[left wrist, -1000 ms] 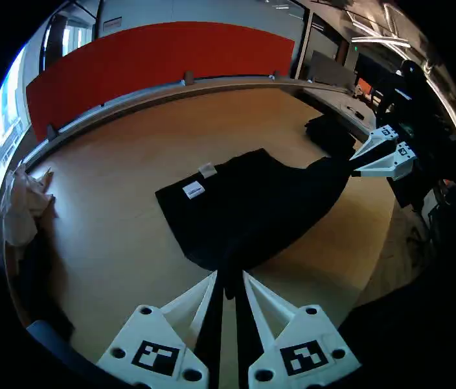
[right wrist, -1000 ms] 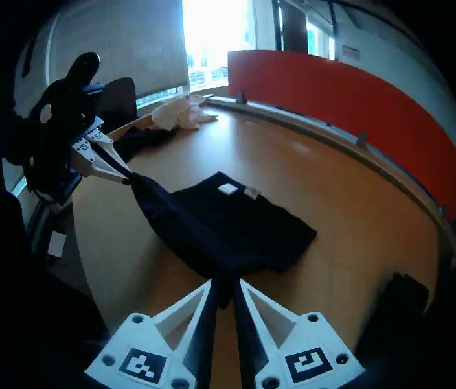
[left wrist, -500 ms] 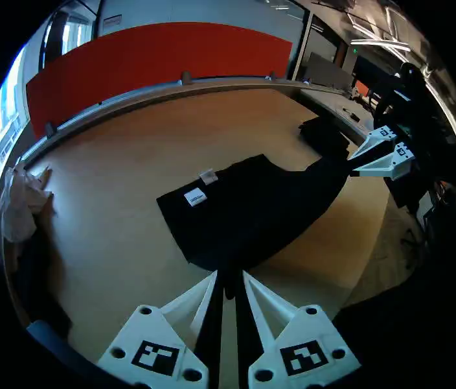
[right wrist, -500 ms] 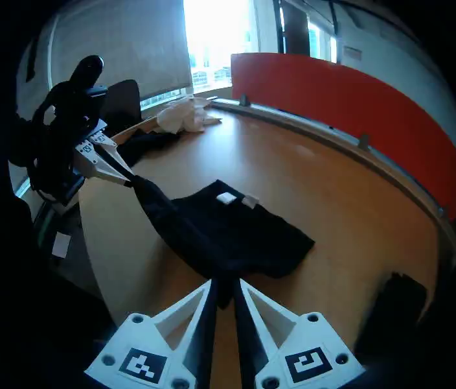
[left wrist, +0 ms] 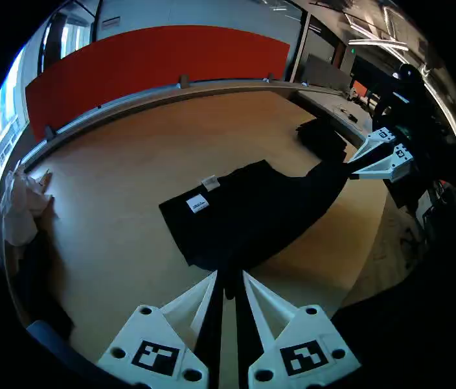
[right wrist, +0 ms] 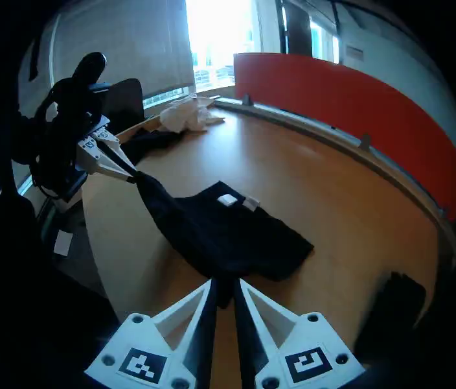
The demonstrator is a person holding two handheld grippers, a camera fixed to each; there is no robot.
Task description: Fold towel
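A black towel with two white tags lies partly on the wooden table, its near edge lifted between both grippers. My left gripper is shut on one corner of that edge. My right gripper is shut on the other corner. In the left gripper view the right gripper pinches the cloth at the right. In the right gripper view the left gripper pinches it at the left, held by a dark gloved hand.
The wooden table runs back to a red partition. A pale bundle of cloth lies by the window side. A second dark folded cloth rests near the table's edge.
The towel has slid a little across the table toward the near edge, and both grippers keep their hold on its corners.
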